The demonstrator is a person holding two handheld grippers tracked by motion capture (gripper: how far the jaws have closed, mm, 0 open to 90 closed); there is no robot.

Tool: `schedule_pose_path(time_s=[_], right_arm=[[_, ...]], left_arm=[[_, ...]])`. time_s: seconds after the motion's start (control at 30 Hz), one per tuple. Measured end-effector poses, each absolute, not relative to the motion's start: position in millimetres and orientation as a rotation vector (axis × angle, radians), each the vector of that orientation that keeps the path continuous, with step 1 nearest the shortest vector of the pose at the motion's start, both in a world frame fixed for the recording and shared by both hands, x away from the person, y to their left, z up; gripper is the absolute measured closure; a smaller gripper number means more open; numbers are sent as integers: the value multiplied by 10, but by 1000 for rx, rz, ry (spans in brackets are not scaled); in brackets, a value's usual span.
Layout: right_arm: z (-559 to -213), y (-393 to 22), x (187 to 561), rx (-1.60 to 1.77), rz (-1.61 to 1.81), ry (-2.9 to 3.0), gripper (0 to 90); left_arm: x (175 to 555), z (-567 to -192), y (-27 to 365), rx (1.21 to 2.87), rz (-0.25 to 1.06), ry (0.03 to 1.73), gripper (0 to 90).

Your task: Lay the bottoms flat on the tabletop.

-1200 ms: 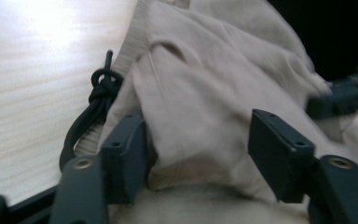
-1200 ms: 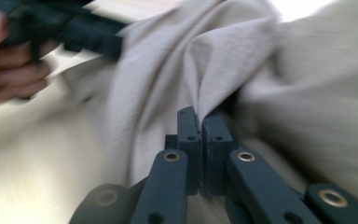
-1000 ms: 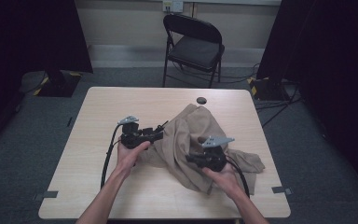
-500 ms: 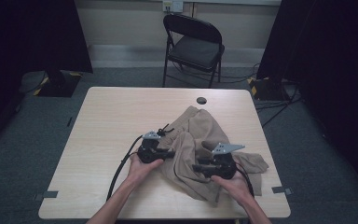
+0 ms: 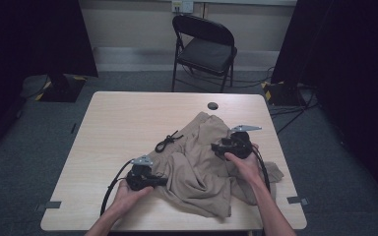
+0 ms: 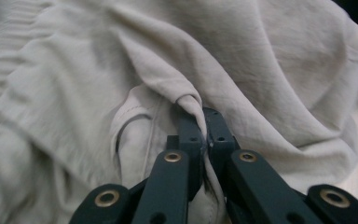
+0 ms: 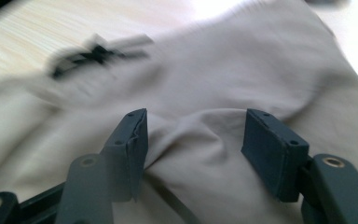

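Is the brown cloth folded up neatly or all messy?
All messy. The tan cloth lies crumpled on the table, full of bunched wrinkles with no flat, even folds. The left gripper pinches one ridge of it.

**Cloth heaped on the table's right half**

The cloth (image 5: pixel 202 162) lies on the table (image 5: pixel 118 123), right of centre. A cord (image 5: pixel 168 141) rests at its ten o'clock edge. Behind the table, at twelve o'clock, stands a chair (image 5: pixel 204 49).

One garment (image 5: pixel 202 162), one black drawstring (image 5: pixel 168 142), one folding chair (image 5: pixel 204 49), one table (image 5: pixel 123 123).
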State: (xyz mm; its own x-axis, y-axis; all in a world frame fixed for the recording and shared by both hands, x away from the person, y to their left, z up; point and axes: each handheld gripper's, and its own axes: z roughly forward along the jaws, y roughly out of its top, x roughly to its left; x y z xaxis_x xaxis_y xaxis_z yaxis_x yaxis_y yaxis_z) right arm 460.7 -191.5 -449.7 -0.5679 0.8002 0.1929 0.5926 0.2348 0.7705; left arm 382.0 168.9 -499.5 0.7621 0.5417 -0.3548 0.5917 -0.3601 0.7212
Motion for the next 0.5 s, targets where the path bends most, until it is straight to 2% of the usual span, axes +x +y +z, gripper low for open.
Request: schedule_pose_path(time_s=[0.1,0.27,0.5], right_arm=[[-4695,-1987,4596,1371,1196,2297,491],[-4883,-2012,4437,1359,1126,2356,512],[-4877,-2107,4100,1325,1130,2390,529]], left_arm=[[3866,-5000,1835,2017,-60,909,879],[3920,-5004,2130,1972,-3,996,877],[3965,-5013,2286,1917,47,1062,859]])
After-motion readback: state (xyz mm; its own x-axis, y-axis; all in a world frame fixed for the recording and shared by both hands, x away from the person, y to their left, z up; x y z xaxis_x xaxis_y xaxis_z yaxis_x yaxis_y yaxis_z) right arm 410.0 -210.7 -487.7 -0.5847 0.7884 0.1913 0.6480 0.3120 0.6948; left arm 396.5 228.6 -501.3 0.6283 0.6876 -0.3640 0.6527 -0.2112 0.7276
